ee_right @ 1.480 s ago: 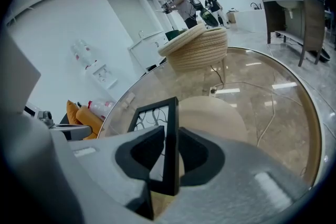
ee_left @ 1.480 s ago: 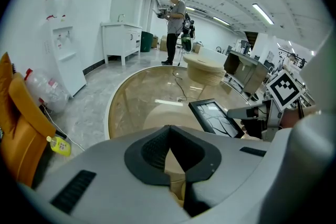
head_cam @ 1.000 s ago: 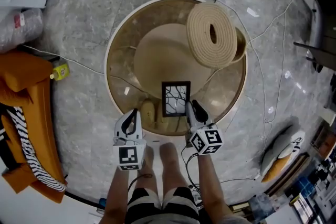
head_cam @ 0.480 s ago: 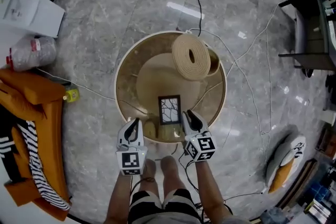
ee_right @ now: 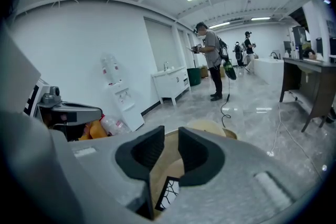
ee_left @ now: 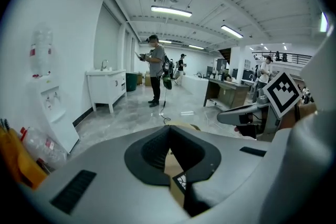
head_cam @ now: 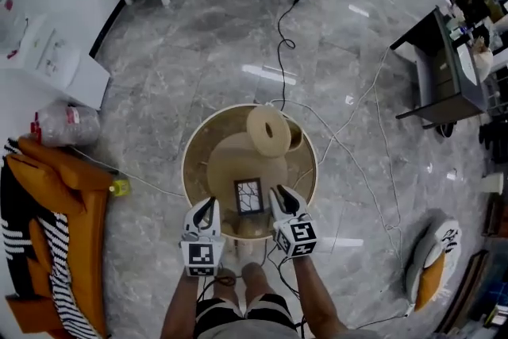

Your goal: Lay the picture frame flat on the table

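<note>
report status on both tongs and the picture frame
Left tongs shut, empty; right tongs slightly open, empty. Picture frame looks flat on the round table, between them. Coiled mat at far edge, clear of it.

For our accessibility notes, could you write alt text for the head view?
A small black picture frame sits on a round tan table between the left gripper and right gripper; a coiled beige mat rests at its far edge.
</note>
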